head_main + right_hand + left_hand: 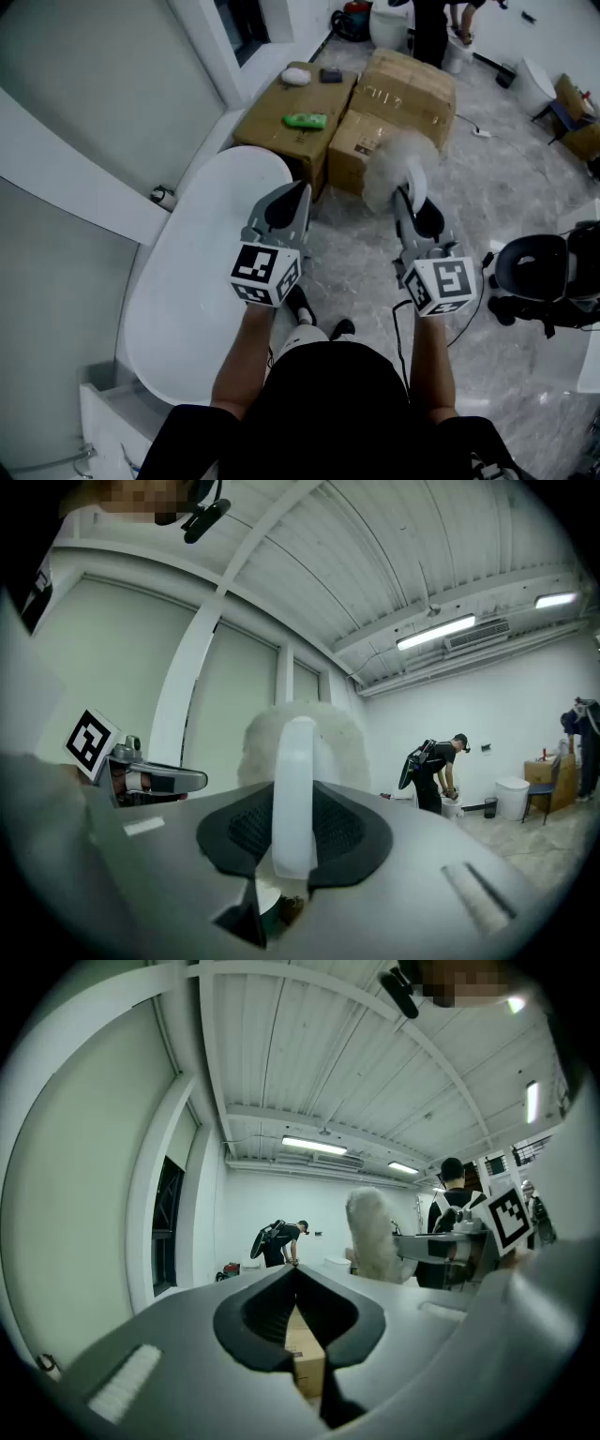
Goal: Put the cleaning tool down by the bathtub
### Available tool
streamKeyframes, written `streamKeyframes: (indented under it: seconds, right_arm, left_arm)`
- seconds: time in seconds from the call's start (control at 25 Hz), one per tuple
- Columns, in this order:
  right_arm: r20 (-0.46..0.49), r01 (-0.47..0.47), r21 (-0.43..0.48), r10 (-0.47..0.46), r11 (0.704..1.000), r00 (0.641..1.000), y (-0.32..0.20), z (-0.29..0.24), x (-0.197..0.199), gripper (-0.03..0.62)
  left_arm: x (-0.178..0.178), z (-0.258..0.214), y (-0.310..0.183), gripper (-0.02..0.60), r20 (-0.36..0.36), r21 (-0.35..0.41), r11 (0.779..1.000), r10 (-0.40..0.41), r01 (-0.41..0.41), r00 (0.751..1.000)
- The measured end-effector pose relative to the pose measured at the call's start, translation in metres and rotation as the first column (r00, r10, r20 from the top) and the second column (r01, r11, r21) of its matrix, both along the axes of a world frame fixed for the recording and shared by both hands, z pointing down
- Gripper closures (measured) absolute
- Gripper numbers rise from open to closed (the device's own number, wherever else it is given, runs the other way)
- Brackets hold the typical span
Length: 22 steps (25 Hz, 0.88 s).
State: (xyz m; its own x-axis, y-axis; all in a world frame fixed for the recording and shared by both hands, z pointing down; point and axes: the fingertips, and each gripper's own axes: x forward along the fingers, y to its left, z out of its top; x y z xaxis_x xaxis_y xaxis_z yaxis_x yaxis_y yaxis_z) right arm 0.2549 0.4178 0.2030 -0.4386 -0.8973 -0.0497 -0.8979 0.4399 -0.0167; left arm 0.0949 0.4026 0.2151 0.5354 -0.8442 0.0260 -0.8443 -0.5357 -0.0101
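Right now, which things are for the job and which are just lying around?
For the job: fluffy brush, clamped in the right gripper; white bathtub.
Just lying about: cardboard boxes; green bottle on one box.

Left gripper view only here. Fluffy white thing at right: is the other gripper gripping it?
Observer: Yes. The right gripper is shut on the duster, clamped on its white handle, with the fluffy head out in front.
Operator: Where's the tub?
Observer: The bathtub lies low on the person's left. In the head view the left gripper hangs over its rim.
Operator: What's ahead?
Observer: Cardboard boxes stand at the tub's far end, with a green bottle lying on one.
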Motion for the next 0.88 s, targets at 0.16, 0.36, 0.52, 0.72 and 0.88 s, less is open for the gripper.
streamKeyframes:
  seconds: [0.16,0.36,0.52,0.72,0.88]
  right_arm:
    - [-0.003,0.01,0.002,-0.01,1.0,1.0,0.012,-0.004,-0.001,0.503]
    - [-0.008,0.006,0.008,-0.006,1.0,1.0,0.024,-0.001,0.002,0.503]
    - [0.01,0.014,-0.004,-0.014,1.0,1.0,0.027,-0.001,0.001,0.503]
    - [0.054,0.027,-0.018,-0.026,0.999,0.998,0.027,0.003,0.004,0.5]
    - [0.048,0.024,-0.024,-0.022,0.999,0.999,0.022,0.001,0.001,0.5]
  left_arm:
    - [0.002,-0.006,0.009,0.583,-0.003,0.003,1.0,0.0,0.0,1.0]
    - [0.006,-0.005,0.02,0.583,0.002,0.006,1.0,0.009,-0.009,1.0]
    - [0.005,-0.005,0.025,0.583,0.006,-0.001,1.0,0.012,-0.012,1.0]
    - [0.004,0.0,0.026,0.583,0.016,-0.009,1.0,0.012,-0.012,1.0]
    - [0.0,0.002,0.022,0.583,0.018,-0.015,1.0,0.011,-0.011,1.0]
